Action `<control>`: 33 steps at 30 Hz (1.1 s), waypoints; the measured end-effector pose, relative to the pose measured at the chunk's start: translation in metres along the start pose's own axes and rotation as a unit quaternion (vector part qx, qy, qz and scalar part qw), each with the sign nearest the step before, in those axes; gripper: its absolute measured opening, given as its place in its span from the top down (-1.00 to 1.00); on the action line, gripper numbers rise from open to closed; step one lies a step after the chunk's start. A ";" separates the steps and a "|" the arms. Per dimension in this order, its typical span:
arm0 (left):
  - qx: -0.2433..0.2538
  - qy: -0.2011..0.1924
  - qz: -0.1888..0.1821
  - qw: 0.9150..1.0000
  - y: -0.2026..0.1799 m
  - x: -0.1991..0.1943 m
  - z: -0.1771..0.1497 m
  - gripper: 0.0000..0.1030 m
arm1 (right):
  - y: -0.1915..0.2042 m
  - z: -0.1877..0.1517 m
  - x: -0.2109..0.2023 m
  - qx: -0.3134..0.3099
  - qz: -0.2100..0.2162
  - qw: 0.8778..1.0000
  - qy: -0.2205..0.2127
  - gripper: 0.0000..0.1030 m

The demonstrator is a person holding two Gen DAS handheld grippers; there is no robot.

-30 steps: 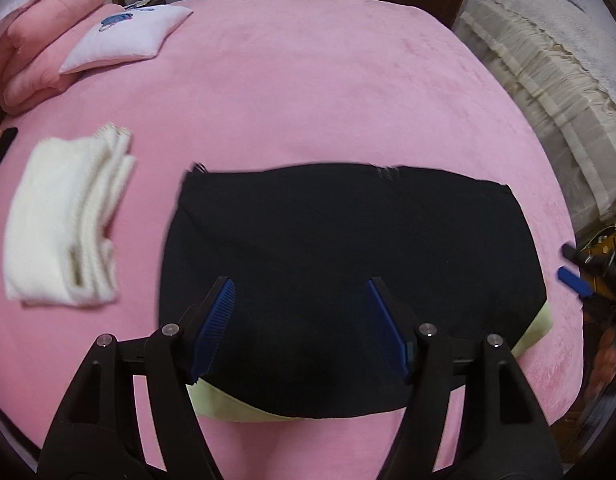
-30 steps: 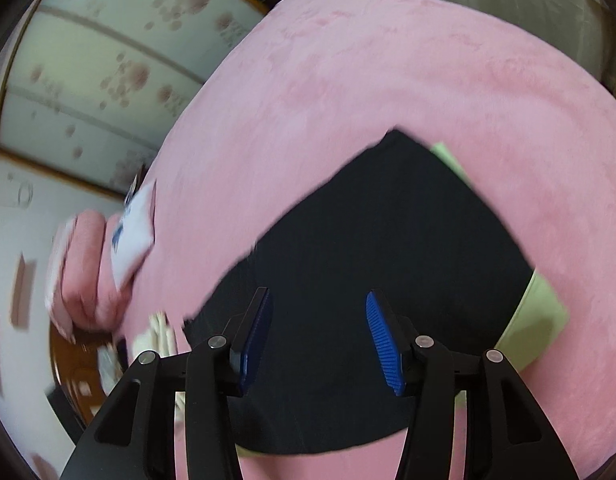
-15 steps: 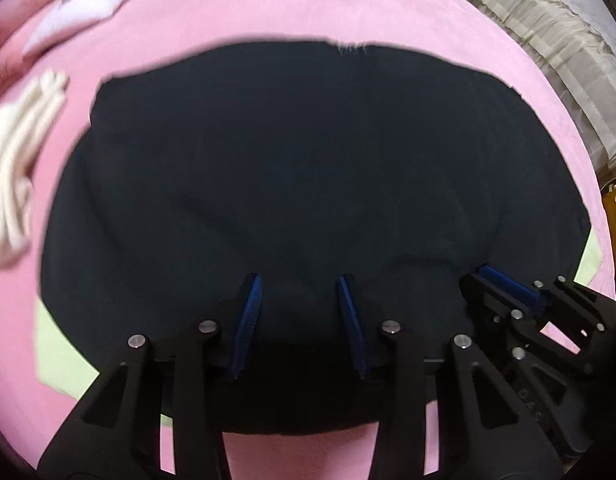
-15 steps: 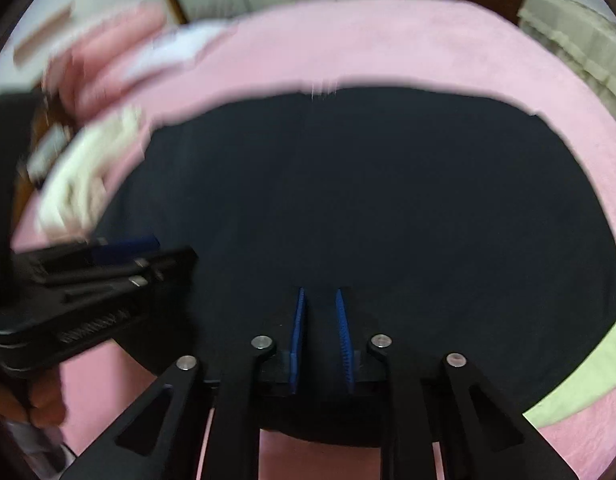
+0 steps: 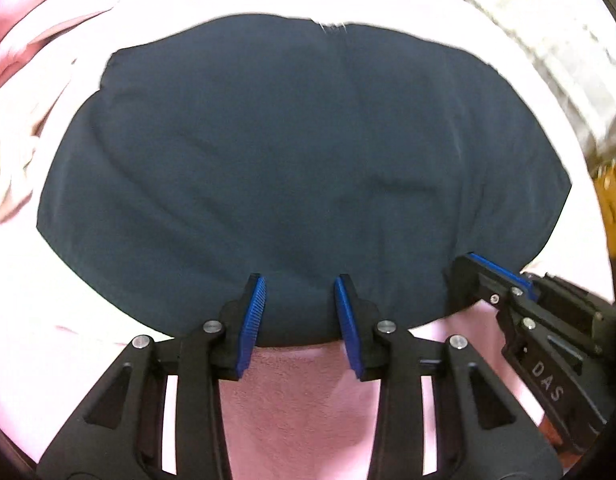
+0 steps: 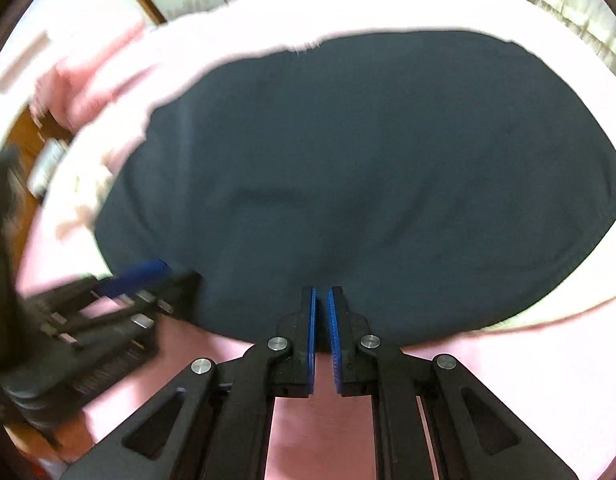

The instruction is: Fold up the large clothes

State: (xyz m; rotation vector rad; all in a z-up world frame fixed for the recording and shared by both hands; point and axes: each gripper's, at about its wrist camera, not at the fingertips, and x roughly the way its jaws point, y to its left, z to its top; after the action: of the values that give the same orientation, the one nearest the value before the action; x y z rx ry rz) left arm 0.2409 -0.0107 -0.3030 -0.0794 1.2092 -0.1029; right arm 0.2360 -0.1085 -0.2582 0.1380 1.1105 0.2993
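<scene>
1. Dark garment [image 5: 299, 168] lies flat on the pink bed [image 5: 303, 408] and fills most of both wrist views. Its long axis runs left to right; its near hem sits right at both sets of jaws.
2. Left gripper [image 5: 299, 312]: jaws have just been closing and now stand narrow, a bulge of the near hem between the pads. Whether the pads press it I cannot tell; judged not yet clamped.
3. Right gripper [image 6: 322, 320]: jaws have just been closing, now all but shut, and the hem runs into the slit, so I judge it pinched.
4. Relation for the next move: both grippers sit side by side on the same near edge, right one to the right, cloth stretching away to the far side. Judgement: a lift and carry of the near hem toward the far hem.
5. Writing: "DAS" on the right gripper's body, seen in the left view. No garment label readable.
</scene>
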 end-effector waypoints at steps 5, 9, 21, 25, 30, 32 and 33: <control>-0.034 0.027 0.015 0.999 0.012 0.016 -0.006 0.56 | 0.020 -0.003 0.018 -0.027 0.059 0.997 0.032 0.84; -0.061 0.025 0.053 0.996 0.034 0.013 0.002 0.71 | 0.021 -0.012 0.033 -0.083 0.051 0.995 0.036 0.98; -0.089 -0.006 0.122 0.988 0.120 0.002 -0.021 0.96 | -0.160 -0.034 -0.022 0.094 -0.147 0.983 -0.062 1.00; -0.084 -0.004 0.139 0.987 0.122 -0.006 -0.007 0.95 | -0.190 -0.057 -0.032 0.117 -0.135 0.982 -0.059 1.00; -0.113 0.008 0.163 0.980 0.146 -0.004 -0.004 0.95 | -0.184 -0.071 -0.035 0.138 -0.176 0.972 -0.076 1.00; -0.116 0.013 0.158 0.980 0.156 -0.004 -0.005 0.95 | -0.181 -0.078 -0.041 0.138 -0.198 0.967 -0.081 1.00; -0.111 0.016 0.161 0.981 0.159 -0.003 -0.005 0.95 | -0.183 -0.084 -0.045 0.140 -0.202 0.966 -0.086 1.00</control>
State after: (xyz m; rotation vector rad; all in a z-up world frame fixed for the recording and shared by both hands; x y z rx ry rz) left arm 0.2413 0.1477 -0.3201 -0.0767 1.2473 0.3155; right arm 0.1729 -0.2995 -0.3034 0.1801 0.9765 -0.2319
